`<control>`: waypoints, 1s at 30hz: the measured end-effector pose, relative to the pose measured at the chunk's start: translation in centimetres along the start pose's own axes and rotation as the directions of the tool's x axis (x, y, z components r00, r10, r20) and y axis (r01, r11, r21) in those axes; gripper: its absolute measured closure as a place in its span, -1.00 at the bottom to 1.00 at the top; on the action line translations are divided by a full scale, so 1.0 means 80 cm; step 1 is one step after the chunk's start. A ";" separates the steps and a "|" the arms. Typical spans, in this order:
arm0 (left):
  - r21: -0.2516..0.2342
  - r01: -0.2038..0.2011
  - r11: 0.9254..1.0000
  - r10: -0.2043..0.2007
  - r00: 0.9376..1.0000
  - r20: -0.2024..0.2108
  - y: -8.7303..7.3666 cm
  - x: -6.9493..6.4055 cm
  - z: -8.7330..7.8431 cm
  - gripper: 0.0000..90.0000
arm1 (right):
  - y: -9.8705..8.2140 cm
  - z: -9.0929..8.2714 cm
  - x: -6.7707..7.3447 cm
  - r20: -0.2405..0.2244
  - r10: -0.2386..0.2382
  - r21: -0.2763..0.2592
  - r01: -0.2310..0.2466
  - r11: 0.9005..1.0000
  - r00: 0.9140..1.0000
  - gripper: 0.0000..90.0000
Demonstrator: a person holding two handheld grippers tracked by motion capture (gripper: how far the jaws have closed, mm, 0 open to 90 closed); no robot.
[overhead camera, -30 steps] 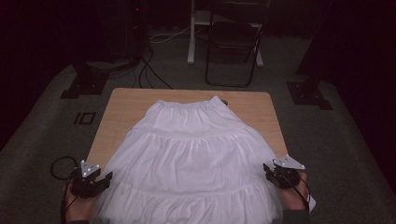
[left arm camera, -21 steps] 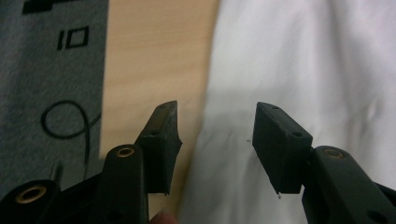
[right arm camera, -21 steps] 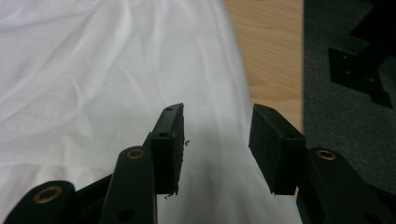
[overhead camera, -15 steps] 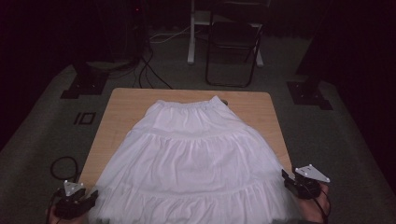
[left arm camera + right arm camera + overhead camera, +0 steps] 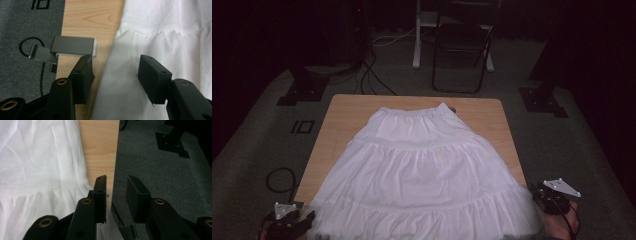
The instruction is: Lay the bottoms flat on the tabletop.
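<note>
On the worktop (image 5: pixel 342 120): one white skirt (image 5: pixel 417 175), tiered, spread flat, waistband toward the far edge, hem toward my side and reaching over the near edge. Pale wood shows along both long sides of the cloth.

Left gripper (image 5: pixel 292 225): at the near left corner, just beside the skirt's hem. Its own view has my jaws standing apart; they have just been opening. The skirt's left edge (image 5: pixel 117 82) lies below the gap between them, with bare wood under the left jaw. The pads press on nothing; released.

Right gripper (image 5: pixel 544 197): at the near right corner, beside the skirt's right edge (image 5: pixel 50 195). My jaws have just been closing, yet a gap remains between them. One jaw sits over the worktop's edge (image 5: pixel 105 157), the other over the grey carpet (image 5: pixel 162 165). No cloth lies between the pads; released.

Also listed: a grey metal clamp (image 5: pixel 72 46) on the worktop's left edge; a black cable loop (image 5: pixel 279 180) on the carpet; a folding chair (image 5: pixel 462 45) beyond the far edge.
</note>
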State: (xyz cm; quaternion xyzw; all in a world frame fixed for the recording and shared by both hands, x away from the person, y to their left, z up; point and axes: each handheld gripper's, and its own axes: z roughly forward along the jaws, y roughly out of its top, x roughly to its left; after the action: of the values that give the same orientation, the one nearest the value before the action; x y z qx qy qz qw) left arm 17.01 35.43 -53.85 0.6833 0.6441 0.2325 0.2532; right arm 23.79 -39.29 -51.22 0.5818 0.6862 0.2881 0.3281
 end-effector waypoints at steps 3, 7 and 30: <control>0.015 0.001 1.000 -0.001 1.000 -0.002 -0.001 -0.001 -0.003 0.05 | -0.002 0.007 -0.003 -0.017 0.006 0.018 -0.006 1.000 1.000 0.42; 0.032 -0.007 0.999 0.007 1.000 0.010 -0.001 -0.006 -0.006 0.27 | -0.008 0.013 0.000 -0.042 0.011 0.037 -0.009 0.999 0.999 0.33; -0.006 -0.031 1.000 0.030 0.997 -0.071 0.016 0.017 0.004 1.00 | -0.031 0.021 0.010 -0.175 0.012 0.125 0.010 0.992 0.985 0.19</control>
State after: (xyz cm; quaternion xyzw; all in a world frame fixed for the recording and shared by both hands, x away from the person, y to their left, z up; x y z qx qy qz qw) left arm 18.27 36.72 -53.29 0.6835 0.6413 0.2628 0.2290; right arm 23.54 -38.85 -54.31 0.5740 0.7288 0.2947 0.2291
